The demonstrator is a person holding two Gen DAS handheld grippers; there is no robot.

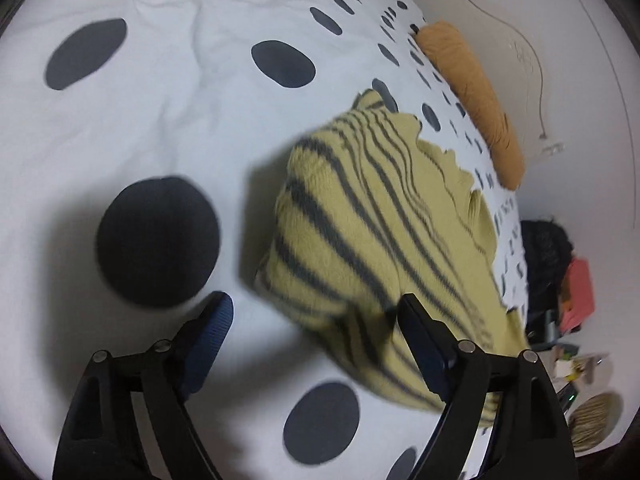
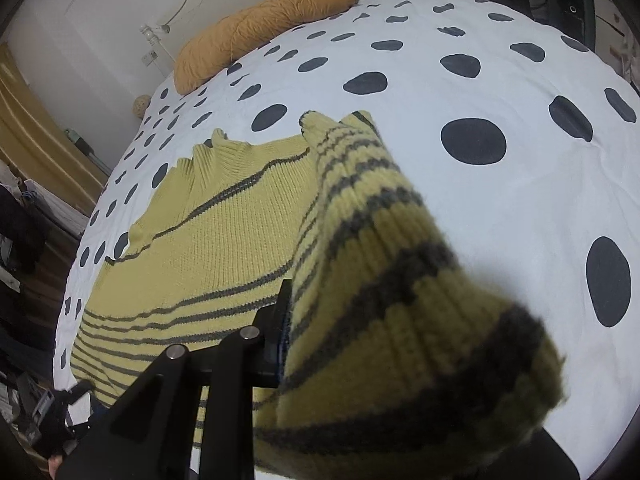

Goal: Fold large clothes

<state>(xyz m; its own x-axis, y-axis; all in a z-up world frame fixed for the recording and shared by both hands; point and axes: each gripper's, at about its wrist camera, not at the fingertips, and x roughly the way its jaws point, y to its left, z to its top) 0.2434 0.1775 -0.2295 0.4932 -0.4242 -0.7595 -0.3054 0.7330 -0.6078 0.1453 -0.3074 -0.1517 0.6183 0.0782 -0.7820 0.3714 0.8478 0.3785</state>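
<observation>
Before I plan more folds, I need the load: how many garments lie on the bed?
1: a striped sweater on the bed below the pillow, one part lifted in the right gripper. Others may lie out of view.

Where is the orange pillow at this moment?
The orange pillow lies at the far edge of the bed against the wall, beyond the yellow striped sweater; in the left wrist view it is at the upper right.
</observation>
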